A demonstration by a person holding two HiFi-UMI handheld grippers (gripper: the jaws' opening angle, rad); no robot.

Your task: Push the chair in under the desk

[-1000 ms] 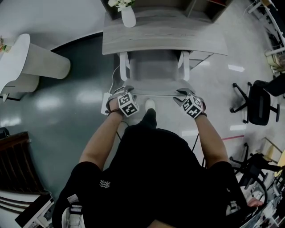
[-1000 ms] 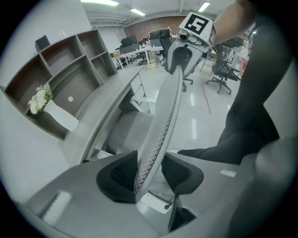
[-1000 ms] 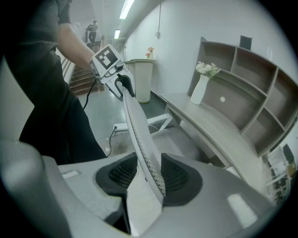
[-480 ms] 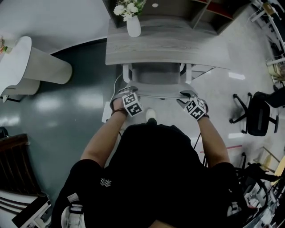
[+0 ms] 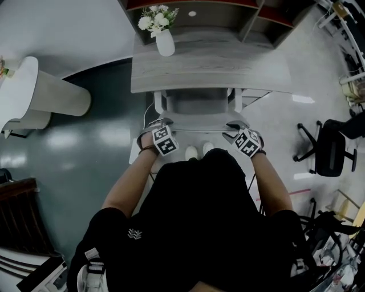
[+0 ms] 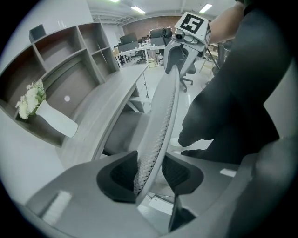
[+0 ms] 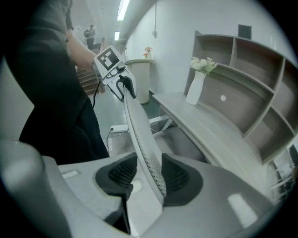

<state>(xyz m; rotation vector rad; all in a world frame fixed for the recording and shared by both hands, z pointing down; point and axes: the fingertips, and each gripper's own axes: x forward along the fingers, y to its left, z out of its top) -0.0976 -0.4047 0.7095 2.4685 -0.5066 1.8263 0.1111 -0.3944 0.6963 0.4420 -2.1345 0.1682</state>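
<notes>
The left claw is closed on the top rim of the pale grey mesh-backed chair, with the mesh pinched between its dark pads. The right claw clamps the same rim near its other end. The chair's seat lies partly under the near edge of the grey wood-grain bench. The person's white shoes stand just behind the chair. A white vase of white flowers stands at the bench's far left corner, in front of open shelves. There is open floor on both sides, with a white rounded pedestal well to the left and a black office chair well to the right. The right gripper view shows a white power strip on the floor beside the chair, which is barely visible from the head view.
</notes>
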